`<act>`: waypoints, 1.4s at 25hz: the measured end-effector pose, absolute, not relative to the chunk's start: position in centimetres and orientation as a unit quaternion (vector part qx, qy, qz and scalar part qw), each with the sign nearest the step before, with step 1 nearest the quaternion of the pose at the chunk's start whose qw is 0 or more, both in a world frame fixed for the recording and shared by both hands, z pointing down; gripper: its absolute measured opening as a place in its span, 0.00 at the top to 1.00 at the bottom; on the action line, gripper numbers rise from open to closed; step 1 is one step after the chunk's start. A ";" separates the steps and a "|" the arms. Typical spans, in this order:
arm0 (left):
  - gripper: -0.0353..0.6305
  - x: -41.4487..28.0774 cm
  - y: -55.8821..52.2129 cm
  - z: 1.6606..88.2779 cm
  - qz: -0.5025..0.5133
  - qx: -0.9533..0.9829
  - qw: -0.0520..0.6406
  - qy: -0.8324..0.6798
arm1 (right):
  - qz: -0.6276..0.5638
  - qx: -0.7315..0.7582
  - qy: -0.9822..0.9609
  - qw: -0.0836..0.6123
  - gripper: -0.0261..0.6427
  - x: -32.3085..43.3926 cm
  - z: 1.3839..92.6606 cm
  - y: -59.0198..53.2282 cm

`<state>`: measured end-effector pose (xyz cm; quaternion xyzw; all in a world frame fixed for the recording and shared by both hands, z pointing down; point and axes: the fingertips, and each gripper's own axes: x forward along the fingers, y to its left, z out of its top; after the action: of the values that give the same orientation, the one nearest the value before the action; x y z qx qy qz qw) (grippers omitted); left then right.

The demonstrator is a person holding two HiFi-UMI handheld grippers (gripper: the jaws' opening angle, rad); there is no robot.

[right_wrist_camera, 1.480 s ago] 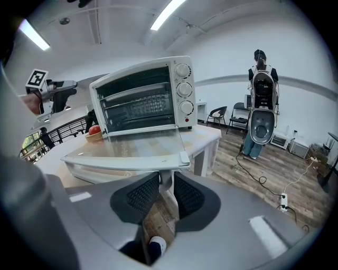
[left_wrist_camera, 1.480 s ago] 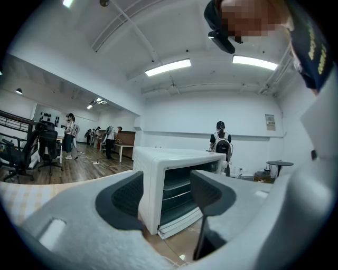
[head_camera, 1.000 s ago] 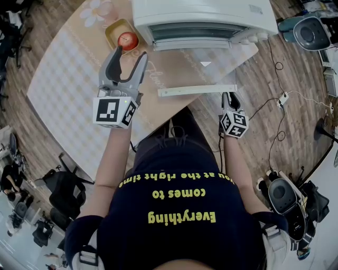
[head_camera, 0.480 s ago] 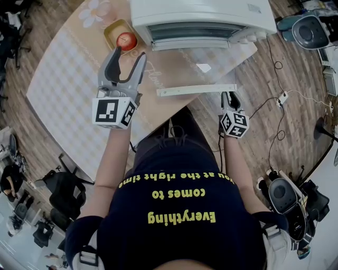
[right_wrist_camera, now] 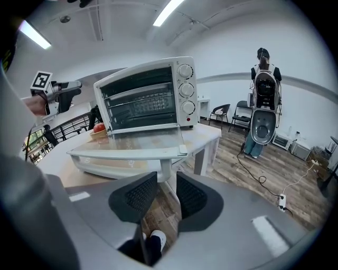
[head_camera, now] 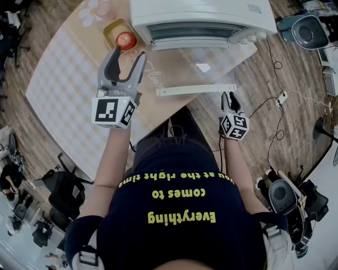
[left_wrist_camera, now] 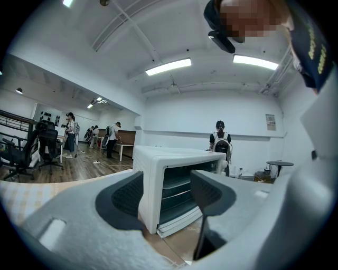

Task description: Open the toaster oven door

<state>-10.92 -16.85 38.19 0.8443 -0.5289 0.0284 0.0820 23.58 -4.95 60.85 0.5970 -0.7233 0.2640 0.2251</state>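
The white oven (head_camera: pixel 203 16) stands at the table's (head_camera: pixel 68 79) far edge, towards its right corner. Its glass door (head_camera: pixel 195 66) is open and lies flat, level with the tabletop. The pale handle (head_camera: pixel 196 90) runs along the door's front edge, out by the table's near edge. The right gripper (head_camera: pixel 228 97) is just beside the handle's right end and tilts down. Its jaws have just been opening and stand a little apart, released; only floor and a shoe show through the gap, and the handle lies just past the tips. The left gripper (head_camera: pixel 130 51) hovers over the table left of the door, jaws wide apart and empty, aimed at the oven. An apple (head_camera: pixel 127 39) sits in a yellow dish (head_camera: pixel 112 30) at the far edge, left of the oven
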 end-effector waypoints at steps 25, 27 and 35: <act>0.53 -11.2 -17.3 38.0 0.024 0.845 0.078 -0.529 | 0.207 0.584 -0.758 0.204 0.89 21.8 56.0 -3.9; 0.53 -11.2 -17.2 37.9 0.023 0.845 0.078 -0.528 | 0.200 0.591 -0.757 0.194 0.91 22.3 55.1 -4.5; 0.53 -10.9 -17.1 37.9 0.020 0.848 0.081 -0.524 | 0.167 0.615 -0.755 0.155 0.94 24.0 50.8 -7.6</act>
<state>-10.91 -17.11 37.94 0.8479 -0.5236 0.0198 0.0806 24.04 -7.55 50.78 0.6150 -0.7550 0.1667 0.1547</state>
